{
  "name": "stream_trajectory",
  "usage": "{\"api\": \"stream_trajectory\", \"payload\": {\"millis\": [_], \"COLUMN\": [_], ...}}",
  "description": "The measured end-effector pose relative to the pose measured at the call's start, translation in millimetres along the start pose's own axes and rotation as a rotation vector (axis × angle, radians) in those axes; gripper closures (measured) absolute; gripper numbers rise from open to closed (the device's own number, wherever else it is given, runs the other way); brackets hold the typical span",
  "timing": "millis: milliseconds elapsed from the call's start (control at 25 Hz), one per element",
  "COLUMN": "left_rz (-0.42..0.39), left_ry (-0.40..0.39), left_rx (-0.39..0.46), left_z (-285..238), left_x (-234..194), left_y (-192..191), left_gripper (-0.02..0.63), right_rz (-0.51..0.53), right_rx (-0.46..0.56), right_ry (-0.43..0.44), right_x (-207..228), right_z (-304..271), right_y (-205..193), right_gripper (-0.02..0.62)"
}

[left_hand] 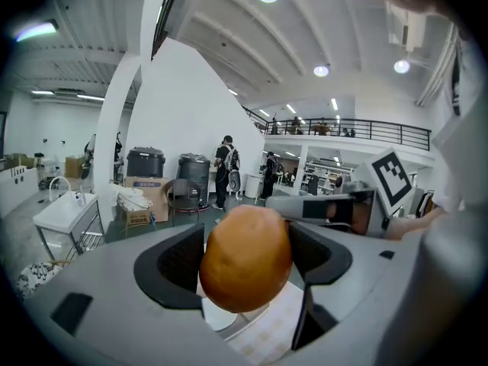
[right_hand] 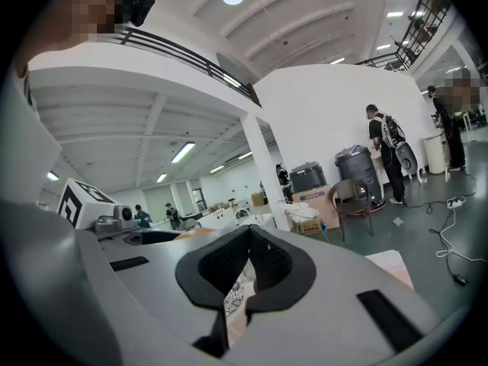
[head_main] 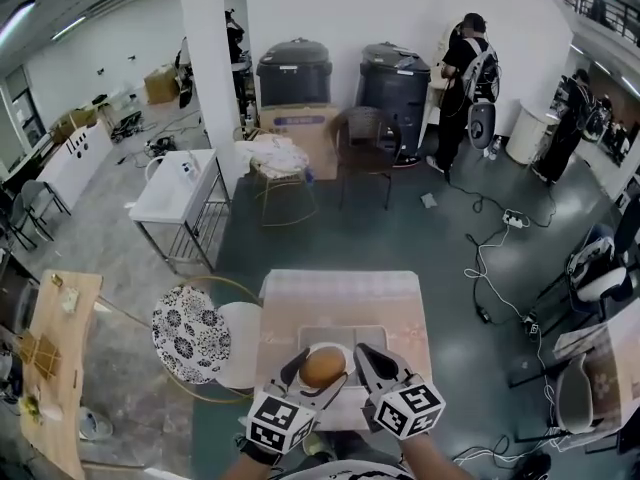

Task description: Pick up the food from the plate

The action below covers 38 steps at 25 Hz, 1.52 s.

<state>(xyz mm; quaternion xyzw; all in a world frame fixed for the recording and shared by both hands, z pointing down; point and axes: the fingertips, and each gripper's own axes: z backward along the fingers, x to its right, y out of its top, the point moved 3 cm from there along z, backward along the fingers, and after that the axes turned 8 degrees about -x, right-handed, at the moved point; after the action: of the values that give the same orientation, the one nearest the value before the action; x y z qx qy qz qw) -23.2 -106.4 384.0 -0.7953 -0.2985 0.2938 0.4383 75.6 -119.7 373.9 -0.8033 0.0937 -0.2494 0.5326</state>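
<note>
Left fingers (left_hand: 174, 264) clamped on orange food (left_hand: 245, 259), right fingers (right_hand: 217, 269) apparently touching, empty

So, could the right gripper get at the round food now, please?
Probably not: the left gripper is shut on the round food, covering its sides, and the right gripper has its jaws together.

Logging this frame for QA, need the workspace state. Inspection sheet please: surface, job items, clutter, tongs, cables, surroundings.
Surface: small table with a pale patterned cloth.
Job's things: round orange-brown food, held above the white plate.
Clutter: nothing seen on the table; floral-cushioned stool beside its left edge.
Grippers: left tongs shut on the food; right tongs shut, empty, close alongside.
Cables: loose cords and a power strip on the floor right of the table.
Surroundings: two black bins, cardboard box, chair, person at the far wall.
</note>
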Motion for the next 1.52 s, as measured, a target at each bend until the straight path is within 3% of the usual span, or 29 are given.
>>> {"api": "stream_trajectory", "payload": {"millis": [320,1360,1520], "left_rz": [-0.026,-0.051,-0.020], "left_ry": [-0.003,0.033,0.032], "left_rx": [0.059,0.104,0.080], "left_z": [9,7,6], "left_x": [10,14,9], "left_y": [29,40,33], "left_gripper": [0.272,0.272,0.272], "right_rz": [0.047,0.112,0.097], "right_rx": [0.040,0.056,0.018], "right_ry": [0.008,0.022,0.026], "right_x": [-3,-3,-4], "right_z": [6,12,5], "right_y": [28,37,29], "right_gripper": [0.580,0.581,0.581]}}
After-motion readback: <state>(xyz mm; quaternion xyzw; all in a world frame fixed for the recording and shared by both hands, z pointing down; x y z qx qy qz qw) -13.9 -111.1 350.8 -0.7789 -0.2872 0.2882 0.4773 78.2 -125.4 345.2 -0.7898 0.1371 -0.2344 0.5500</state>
